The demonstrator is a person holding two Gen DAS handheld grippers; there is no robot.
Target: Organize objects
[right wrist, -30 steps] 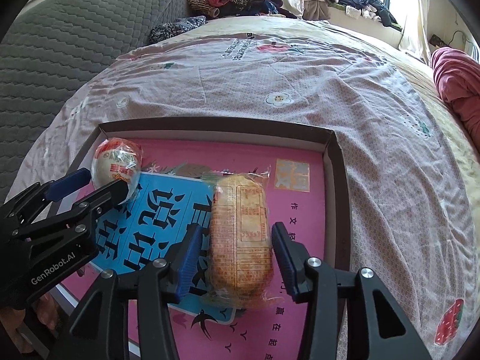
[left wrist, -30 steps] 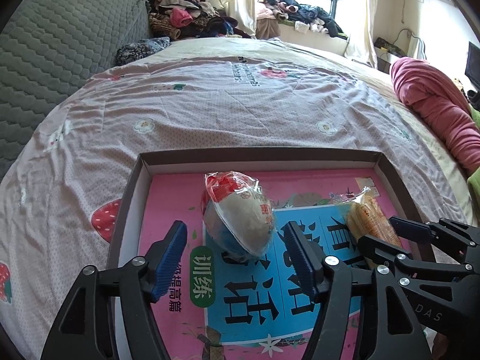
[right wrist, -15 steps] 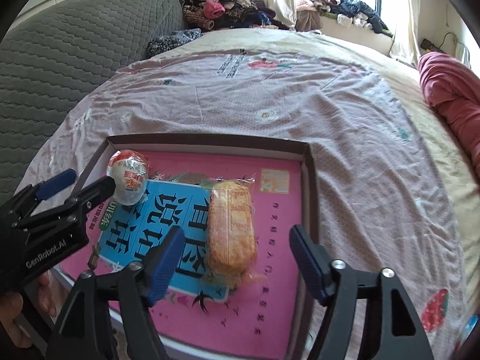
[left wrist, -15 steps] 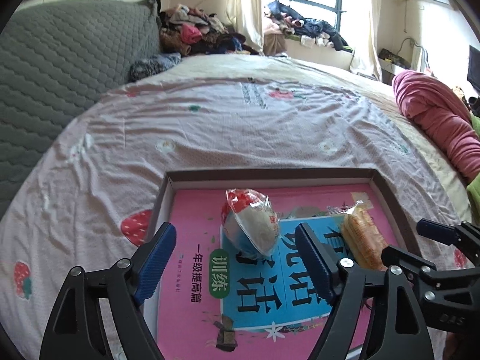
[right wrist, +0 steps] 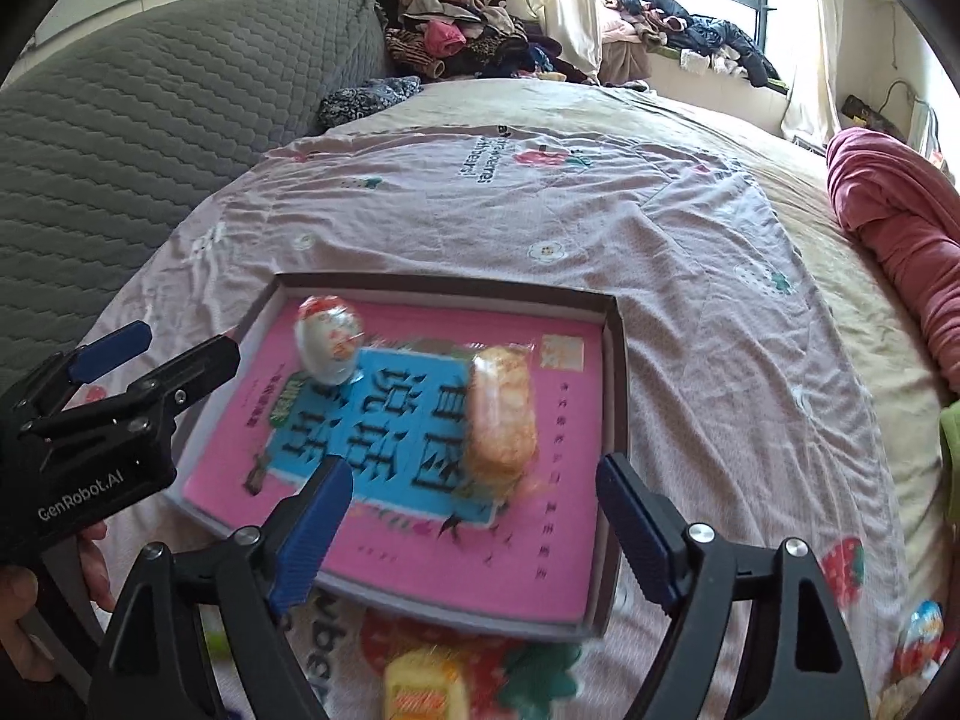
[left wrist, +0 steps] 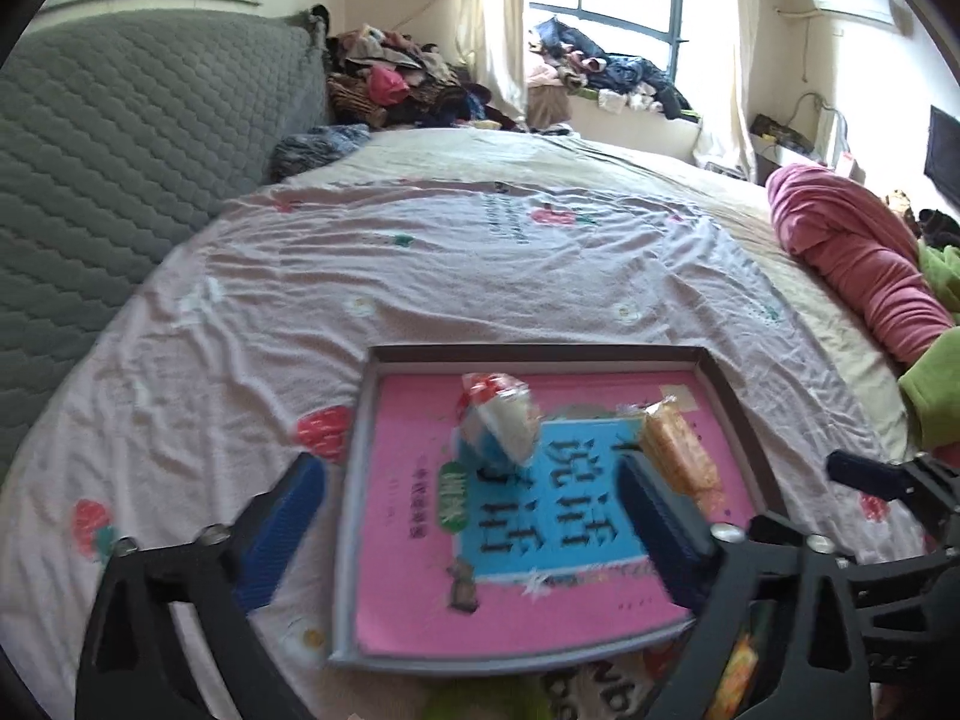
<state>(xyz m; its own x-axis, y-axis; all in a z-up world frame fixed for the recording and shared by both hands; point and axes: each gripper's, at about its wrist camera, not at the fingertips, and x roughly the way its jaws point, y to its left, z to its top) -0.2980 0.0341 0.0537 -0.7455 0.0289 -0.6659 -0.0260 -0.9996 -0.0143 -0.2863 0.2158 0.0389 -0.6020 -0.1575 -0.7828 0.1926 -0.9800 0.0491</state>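
Pink-lined, the shallow tray (right wrist: 618,396) held both snacks — the round wrapped snack (left wrist: 498,420) and the orange cracker pack (right wrist: 501,414). Since a second before, both tools had released and backed away: the left gripper (left wrist: 474,516) and right gripper (right wrist: 474,516) stood wide apart, empty, snacks well ahead of their jaws — two placements apparently done.

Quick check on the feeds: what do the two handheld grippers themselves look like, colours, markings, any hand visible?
Both are matte black plastic frames with silver screws. The left gripper and right gripper each carry two ribbed blue fingers. In the right wrist view, the left gripper's body shows white "GenRobot.AI" lettering, and the person's bare hand grips it; no sleeve or cable shows.
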